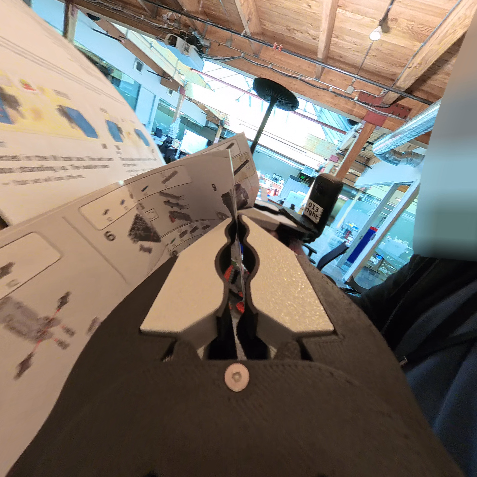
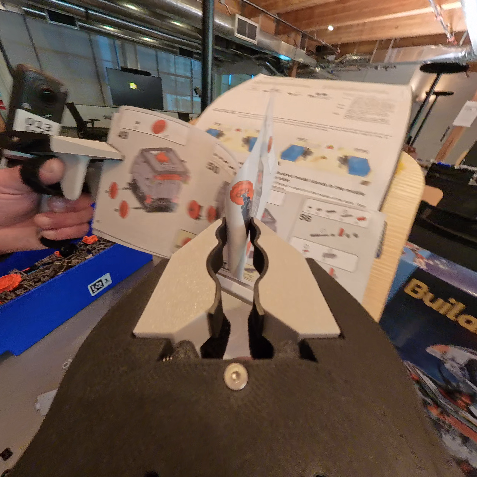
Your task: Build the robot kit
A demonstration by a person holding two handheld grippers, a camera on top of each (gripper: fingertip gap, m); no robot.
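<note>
An illustrated instruction booklet (image 1: 144, 211) is held up in the air, its pages fanned open. My left gripper (image 1: 236, 219) is shut on the booklet's edge, with sheets pinched between its white fingers. It also shows in the right wrist view (image 2: 120, 154), held by a hand (image 2: 23, 196) at the booklet's (image 2: 154, 180) left edge. My right gripper (image 2: 237, 222) has its jaws a little apart, and one curled page (image 2: 254, 165) stands upright in the gap, apparently loose. The right gripper (image 1: 260, 216) shows in the left wrist view just behind the booklet.
A blue bin (image 2: 51, 296) of dark and orange parts sits low on the left. A dark blue printed box (image 2: 426, 322) is on the right. A large printed sheet (image 2: 322, 124) leans on a pale ribbed panel (image 2: 402, 219) behind. A person's dark jacket (image 1: 426, 335) is close.
</note>
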